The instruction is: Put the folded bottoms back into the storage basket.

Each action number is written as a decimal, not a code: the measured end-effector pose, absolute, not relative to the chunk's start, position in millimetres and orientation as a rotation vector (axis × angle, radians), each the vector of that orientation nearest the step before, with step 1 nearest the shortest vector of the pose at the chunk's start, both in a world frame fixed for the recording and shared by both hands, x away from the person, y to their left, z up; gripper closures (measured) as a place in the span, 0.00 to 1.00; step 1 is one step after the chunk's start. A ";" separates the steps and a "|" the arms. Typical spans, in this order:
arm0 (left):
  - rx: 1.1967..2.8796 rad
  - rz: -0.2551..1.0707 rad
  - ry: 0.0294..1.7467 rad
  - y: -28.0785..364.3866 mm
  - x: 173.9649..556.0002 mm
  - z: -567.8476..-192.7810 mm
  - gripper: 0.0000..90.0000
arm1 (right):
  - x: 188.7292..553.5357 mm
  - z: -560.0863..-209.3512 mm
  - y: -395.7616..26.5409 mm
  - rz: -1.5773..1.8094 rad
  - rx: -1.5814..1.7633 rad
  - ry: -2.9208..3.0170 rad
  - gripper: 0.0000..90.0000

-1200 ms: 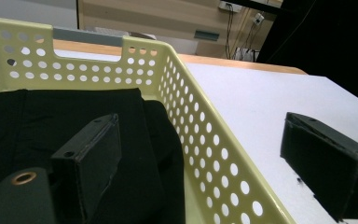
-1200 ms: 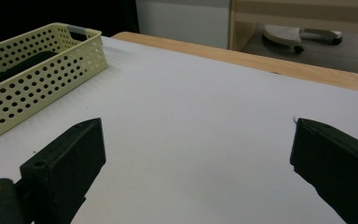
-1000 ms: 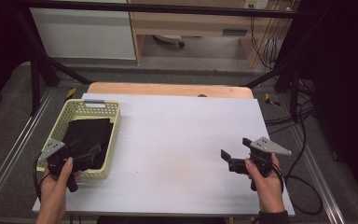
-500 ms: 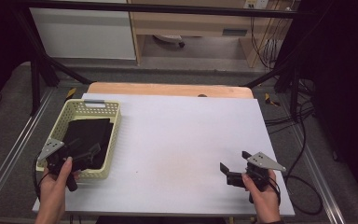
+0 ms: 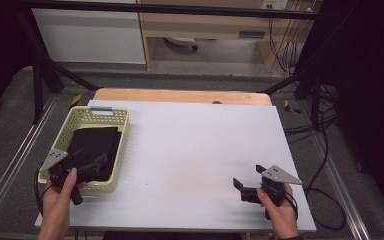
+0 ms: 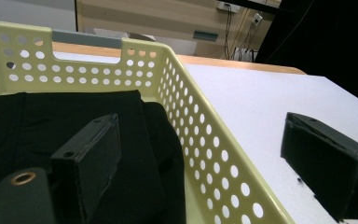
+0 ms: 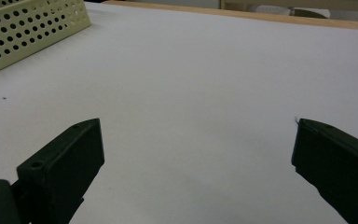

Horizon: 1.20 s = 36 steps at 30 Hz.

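The left gripper [image 5: 87,167], jaws spread, is poised over the basket [image 5: 122,145]; its dark cloth [image 5: 92,145], probably folded, lies at twelve o'clock. The right gripper [image 5: 245,187] is spread, well apart.

Pale yellow perforated basket [image 5: 122,131] sat at the white table's left side, long side running away from the person, grey strip on its far rim, folded black cloth [image 5: 92,145] lay inside, covering most of its floor

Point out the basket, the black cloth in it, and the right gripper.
basket [image 5: 99,116]: high view, far rim.
black cloth [image 6: 74,112]: left gripper view, top fold.
right gripper [image 5: 248,178]: high view, between its open jaws.
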<state>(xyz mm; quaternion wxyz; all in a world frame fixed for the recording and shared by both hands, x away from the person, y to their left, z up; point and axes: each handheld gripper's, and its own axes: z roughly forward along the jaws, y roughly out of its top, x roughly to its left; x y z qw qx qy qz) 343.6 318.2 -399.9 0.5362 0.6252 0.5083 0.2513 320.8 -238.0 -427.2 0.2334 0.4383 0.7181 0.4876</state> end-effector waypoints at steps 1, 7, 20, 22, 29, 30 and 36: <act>1.489 0.598 1.211 318.1 343.6 -399.9 0.13 | 320.7 -427.8 -237.4 1.340 1.203 1.976 0.03; 1.497 0.597 1.206 316.5 343.4 -399.8 0.13 | 320.5 -431.0 -231.9 1.351 1.187 2.022 0.03; 1.502 0.592 1.202 314.5 342.7 -399.8 0.13 | 321.1 -434.2 -213.5 1.352 1.148 2.085 0.03; 1.504 0.591 1.200 313.6 342.3 -399.7 0.13 | 321.7 -433.9 -210.9 1.358 1.142 2.081 0.03; 1.510 0.594 1.192 310.8 341.1 -399.0 0.13 | 322.7 -433.1 -200.9 1.372 1.111 2.104 0.03; 1.508 0.596 1.191 310.6 340.7 -398.6 0.13 | 323.3 -433.0 -199.8 1.371 1.110 2.108 0.03; 1.507 0.597 1.187 309.3 339.2 -397.3 0.13 | 328.1 -431.4 -198.4 1.392 1.112 2.088 0.03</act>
